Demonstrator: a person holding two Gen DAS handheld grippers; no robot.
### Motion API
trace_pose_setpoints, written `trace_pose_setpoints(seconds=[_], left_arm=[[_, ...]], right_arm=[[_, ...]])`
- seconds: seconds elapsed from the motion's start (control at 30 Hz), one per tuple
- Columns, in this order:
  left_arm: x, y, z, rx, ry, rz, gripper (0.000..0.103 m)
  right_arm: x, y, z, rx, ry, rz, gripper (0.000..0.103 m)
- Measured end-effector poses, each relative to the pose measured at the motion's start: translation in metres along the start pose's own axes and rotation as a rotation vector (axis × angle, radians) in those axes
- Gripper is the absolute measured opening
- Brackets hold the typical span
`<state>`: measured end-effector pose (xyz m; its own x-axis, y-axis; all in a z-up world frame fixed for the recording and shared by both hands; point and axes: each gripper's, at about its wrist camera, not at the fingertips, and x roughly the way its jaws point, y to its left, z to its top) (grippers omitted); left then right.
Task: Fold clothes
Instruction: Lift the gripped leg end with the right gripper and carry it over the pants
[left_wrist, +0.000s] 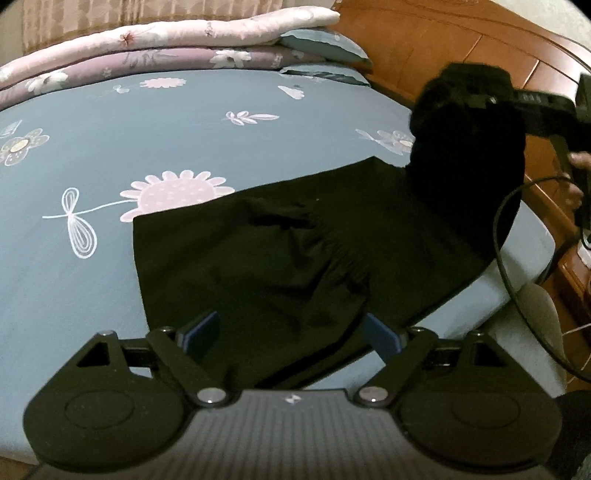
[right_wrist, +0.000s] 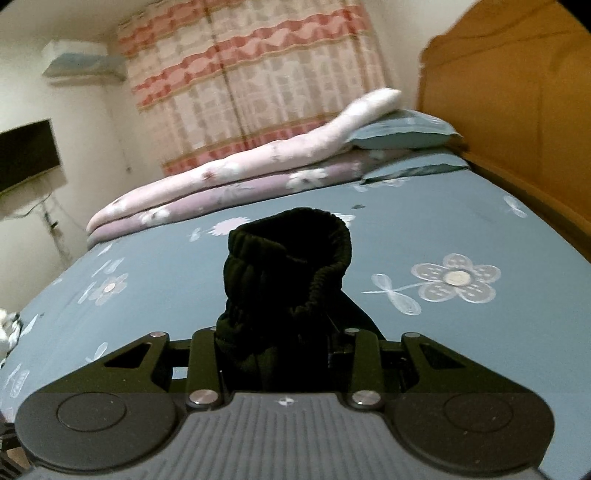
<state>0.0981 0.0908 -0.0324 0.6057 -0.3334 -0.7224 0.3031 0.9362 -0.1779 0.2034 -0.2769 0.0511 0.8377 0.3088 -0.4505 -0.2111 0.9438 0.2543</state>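
Gripping the gathered waistband of the black trousers (right_wrist: 291, 269), your right tongs (right_wrist: 284, 332) were clenched on it and held it lifted above the bed (left_wrist: 92, 280). Your left tongs (left_wrist: 291, 332) stood released over the rest of the trousers, spread flat on the blue flowered sheet.

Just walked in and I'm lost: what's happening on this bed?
A person is folding a black garment on the bed. The right hand-held gripper is shut on its gathered elastic end, lifting it up. The left hand-held gripper is open, low over the near edge of the part lying flat.
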Motion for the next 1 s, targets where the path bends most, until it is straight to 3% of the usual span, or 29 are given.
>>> trace_pose_setpoints(seconds=[0.43, 1.0], left_arm=[[-0.002, 0.019, -0.014, 0.007, 0.032, -0.042, 0.086], [-0.020, 0.052, -0.033, -0.082, -0.011, -0.001, 0.087]], right_arm=[[0.031, 0.108, -0.011, -0.261, 0.085, 0.053, 0.039], [0.053, 0.208, -0.031, -0.503, 0.062, 0.083, 0.038]])
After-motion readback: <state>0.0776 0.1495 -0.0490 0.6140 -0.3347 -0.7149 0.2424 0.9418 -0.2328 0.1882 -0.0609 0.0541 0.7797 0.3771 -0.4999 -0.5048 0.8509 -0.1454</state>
